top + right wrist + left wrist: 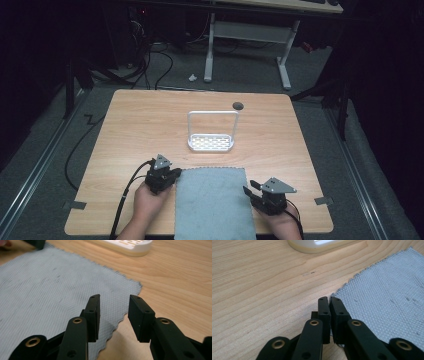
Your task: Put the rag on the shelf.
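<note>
No brand, label or writing can be read on anything here. The worktop (130,130) is pale wood-grain laminate with rounded corners and a round grey cable hole (238,105) near its far edge. A grey-blue woven cloth (212,202) lies flat at the near edge between the two hands, its weave ribbed and its edges slightly scalloped. Beyond it, near the middle of the worktop, stands a white plastic rack (211,143): an oblong slotted base with a tall, thin rectangular loop rising from it.

The left gripper (165,176), black with a grey three-cornered plate, sits at the cloth's far left corner; in the left gripper view its jaws stand pressed together with only a hairline between them, right at the cloth's edge, and whether they pinch the fabric cannot be told. The right gripper (253,187) is at the cloth's right edge, its jaws parted moderately wide, holding nothing, straddling the wavy hem.
</note>
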A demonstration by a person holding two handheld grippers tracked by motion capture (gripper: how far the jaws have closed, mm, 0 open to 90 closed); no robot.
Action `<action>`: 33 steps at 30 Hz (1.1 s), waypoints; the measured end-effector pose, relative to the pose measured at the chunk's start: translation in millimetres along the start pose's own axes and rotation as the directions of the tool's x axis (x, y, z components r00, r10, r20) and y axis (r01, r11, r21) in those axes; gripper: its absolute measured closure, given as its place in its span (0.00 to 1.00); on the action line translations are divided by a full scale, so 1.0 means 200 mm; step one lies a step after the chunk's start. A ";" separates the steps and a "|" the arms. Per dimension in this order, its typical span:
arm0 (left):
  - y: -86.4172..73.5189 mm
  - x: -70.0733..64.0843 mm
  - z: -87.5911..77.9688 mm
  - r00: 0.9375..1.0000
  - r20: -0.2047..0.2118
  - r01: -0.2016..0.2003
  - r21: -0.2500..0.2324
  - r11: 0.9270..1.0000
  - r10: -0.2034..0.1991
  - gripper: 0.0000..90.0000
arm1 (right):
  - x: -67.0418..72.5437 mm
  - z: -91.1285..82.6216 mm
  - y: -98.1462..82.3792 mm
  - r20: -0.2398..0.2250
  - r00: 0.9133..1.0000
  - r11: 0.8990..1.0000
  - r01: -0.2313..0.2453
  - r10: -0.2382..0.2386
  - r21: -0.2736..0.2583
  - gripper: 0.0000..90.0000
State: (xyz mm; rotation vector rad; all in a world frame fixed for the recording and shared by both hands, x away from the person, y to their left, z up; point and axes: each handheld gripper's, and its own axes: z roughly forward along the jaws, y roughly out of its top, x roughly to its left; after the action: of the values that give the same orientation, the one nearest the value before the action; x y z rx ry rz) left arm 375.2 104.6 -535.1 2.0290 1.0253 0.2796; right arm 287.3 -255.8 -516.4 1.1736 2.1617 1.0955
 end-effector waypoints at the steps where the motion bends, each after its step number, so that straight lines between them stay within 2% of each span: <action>1: 0.00 0.00 0.00 1.000 -0.004 -0.004 0.000 1.000 0.004 0.98 | -0.02 0.02 0.04 0.003 0.999 0.999 -0.044 0.044 0.008 0.70; 4: 0.00 -0.01 0.00 1.000 -0.011 -0.019 0.002 1.000 0.019 0.98 | -0.06 0.06 0.08 0.009 0.998 0.998 -0.063 0.063 0.011 0.71; 5: 0.00 -0.01 0.00 1.000 -0.012 -0.021 0.002 1.000 0.021 0.98 | -0.08 0.09 0.10 0.023 0.998 0.998 -0.060 0.060 0.017 0.71; 6: 0.00 -0.01 0.00 1.000 -0.011 -0.021 0.002 1.000 0.021 0.98 | -0.11 0.12 0.11 0.014 0.996 0.996 -0.085 0.085 0.029 0.72; 7: 0.00 -0.01 0.00 1.000 -0.007 -0.018 0.003 1.000 0.018 0.98 | -0.13 0.19 0.13 0.021 0.995 0.993 -0.102 0.101 0.058 0.72; 9: 0.00 -0.01 0.00 1.000 -0.006 -0.017 0.004 1.000 0.017 0.98 | -0.14 0.22 0.13 0.030 0.996 0.994 -0.089 0.087 0.068 0.72; 11: 0.00 0.00 0.00 1.000 -0.003 -0.015 0.005 1.000 0.015 0.98 | -0.16 0.28 0.13 0.033 0.994 0.990 -0.106 0.103 0.090 0.73; 12: 0.00 0.00 0.00 1.000 -0.001 -0.010 0.004 1.000 0.010 0.98 | -0.17 0.30 0.13 0.037 0.995 0.990 -0.100 0.097 0.102 0.73; 17: 0.00 0.00 0.00 1.000 0.002 -0.009 0.003 1.000 0.009 0.98 | -0.17 0.32 0.14 0.037 0.996 0.990 -0.085 0.081 0.109 0.74; 18: 0.00 0.00 0.00 1.000 0.004 -0.011 0.005 1.000 0.011 0.98 | -0.15 0.32 0.15 0.035 0.998 0.991 -0.056 0.052 0.121 0.75; 21: -0.01 -0.01 -0.01 0.999 -0.004 -0.033 0.005 0.999 0.033 0.98 | -0.13 0.32 0.15 0.034 0.999 0.992 -0.034 0.031 0.121 0.82; 24: -0.01 -0.01 -0.01 0.999 -0.001 -0.032 0.006 0.999 0.032 0.98 | -0.12 0.31 0.14 0.026 1.000 0.994 -0.019 0.016 0.110 0.93; 27: -0.01 -0.02 -0.01 0.999 -0.004 -0.037 0.006 0.999 0.037 0.98 | -0.11 0.31 0.14 0.018 1.000 0.994 -0.020 0.018 0.111 0.99; 30: -0.01 -0.02 -0.01 0.999 -0.009 -0.051 0.006 0.999 0.051 0.98 | -0.11 0.31 0.14 0.019 0.999 0.994 -0.028 0.026 0.110 0.99; 32: -0.01 -0.02 -0.02 0.999 -0.008 -0.048 -0.001 0.999 0.048 0.99 | -0.10 0.30 0.13 0.018 1.000 0.995 -0.027 0.026 0.100 0.99; 33: -0.02 -0.02 -0.02 0.999 -0.010 -0.044 -0.013 0.999 0.044 0.99 | -0.09 0.29 0.13 0.019 0.999 0.997 -0.028 0.026 0.078 0.99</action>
State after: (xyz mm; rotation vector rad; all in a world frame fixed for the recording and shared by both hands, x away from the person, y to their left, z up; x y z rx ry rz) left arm 368.6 105.4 -533.9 2.0418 0.9825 0.3189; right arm 349.7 -238.3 -528.9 1.2460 2.1985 1.0155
